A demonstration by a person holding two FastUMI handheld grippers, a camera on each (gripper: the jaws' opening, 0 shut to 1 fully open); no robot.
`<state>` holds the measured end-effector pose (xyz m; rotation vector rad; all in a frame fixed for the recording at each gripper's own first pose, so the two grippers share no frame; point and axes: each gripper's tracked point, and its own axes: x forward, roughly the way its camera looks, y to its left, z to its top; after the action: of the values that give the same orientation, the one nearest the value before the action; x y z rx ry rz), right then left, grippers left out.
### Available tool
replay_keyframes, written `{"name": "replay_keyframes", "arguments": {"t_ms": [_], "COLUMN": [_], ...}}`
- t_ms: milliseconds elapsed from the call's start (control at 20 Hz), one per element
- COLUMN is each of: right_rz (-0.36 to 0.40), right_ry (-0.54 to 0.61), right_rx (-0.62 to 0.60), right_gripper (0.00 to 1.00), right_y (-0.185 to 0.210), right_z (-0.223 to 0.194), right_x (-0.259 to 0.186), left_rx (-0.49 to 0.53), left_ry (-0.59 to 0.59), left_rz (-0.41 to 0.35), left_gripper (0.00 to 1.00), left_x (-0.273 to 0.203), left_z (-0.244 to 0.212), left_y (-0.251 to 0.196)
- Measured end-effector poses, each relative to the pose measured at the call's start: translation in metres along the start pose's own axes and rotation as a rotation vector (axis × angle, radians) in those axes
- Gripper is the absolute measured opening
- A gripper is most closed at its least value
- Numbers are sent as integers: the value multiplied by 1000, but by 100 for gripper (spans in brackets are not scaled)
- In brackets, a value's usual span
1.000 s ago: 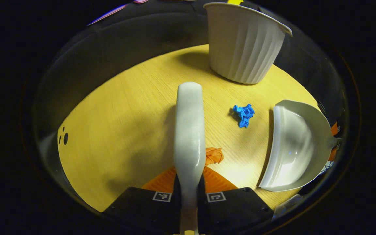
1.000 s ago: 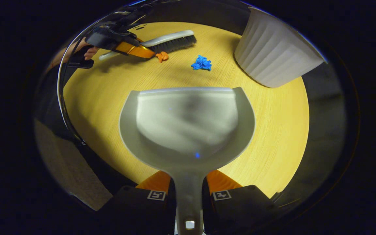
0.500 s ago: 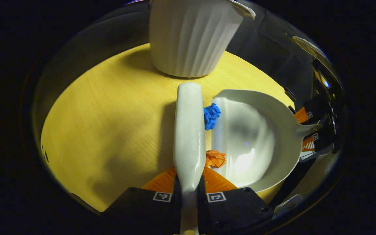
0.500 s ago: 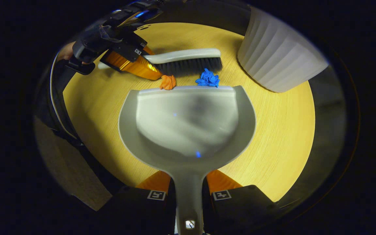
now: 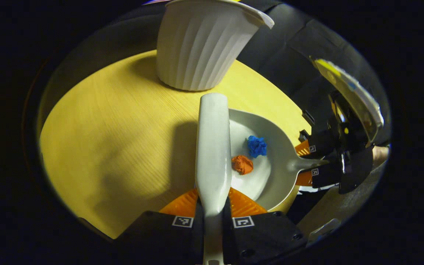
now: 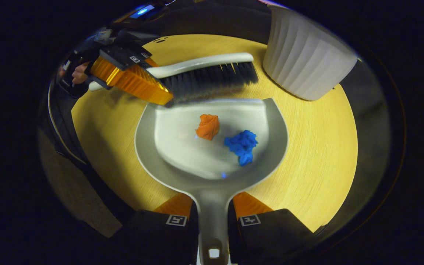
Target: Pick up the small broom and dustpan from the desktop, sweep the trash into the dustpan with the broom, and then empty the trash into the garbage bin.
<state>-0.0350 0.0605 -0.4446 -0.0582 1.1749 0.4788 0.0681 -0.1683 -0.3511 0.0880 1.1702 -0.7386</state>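
Item 1: dustpan [image 6: 212, 147], pale grey, lying flat on yellow wood tabletop [image 6: 315, 147]; right gripper [image 6: 213, 215] gripping its handle w/ both fingers clamped on either side, seen at bottom of right gripper view. Item 2: small broom [image 6: 204, 71], white back w/ dark bristles, bristle tips sitting at dustpan's front lip; left gripper [image 5: 212, 217] holding its handle, fingers pressing both sides. In left gripper view the broom's white back is running up centre frame, overlapping the dustpan's left part. Item 3: orange paper wad [image 6: 208, 127], resting inside pan toward the front. Item 4: blue paper wad [image 6: 242, 145], also inside pan, just beside the orange one, nearer the handle. Item 5: garbage bin [image 6: 306, 62], white, ribbed, standing upright on tabletop near dustpan's front right corner, not touching it. A hand [image 6: 79, 73] is holding the left gripper at upper left of right gripper view.
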Motion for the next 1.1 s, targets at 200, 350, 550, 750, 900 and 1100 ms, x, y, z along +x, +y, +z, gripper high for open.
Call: {"name": "replay_keyframes", "arguments": {"t_ms": [200,350,550,750,900,1100], "right_rz": [-43,-109,-212,-318,-340,-450], "right_ry": [-54,-76,-122,-167,-208,-237], "right_rx": [93,158,250,327,408,412], "right_gripper": [37,37,37,37,37,37], "right_y": [5,0,-16,-40,-50,-98], "right_z": [1,2,16,45,77,107], "right_x": [-16,-42,-98,-169,-225,-264], "left_rx": [-58,-106,-161,-205,-211,-238], "left_ry": [-100,-150,-171,-194,-196,-215], "left_rz": [163,253,300,288,278,277], "left_gripper": [24,24,24,23,24,24], "left_x": [-41,-77,-112,-124,-128,-141], "left_z": [2,-11,-44,-78,-100,-123], "left_y": [26,52,70,85,90,95]}}
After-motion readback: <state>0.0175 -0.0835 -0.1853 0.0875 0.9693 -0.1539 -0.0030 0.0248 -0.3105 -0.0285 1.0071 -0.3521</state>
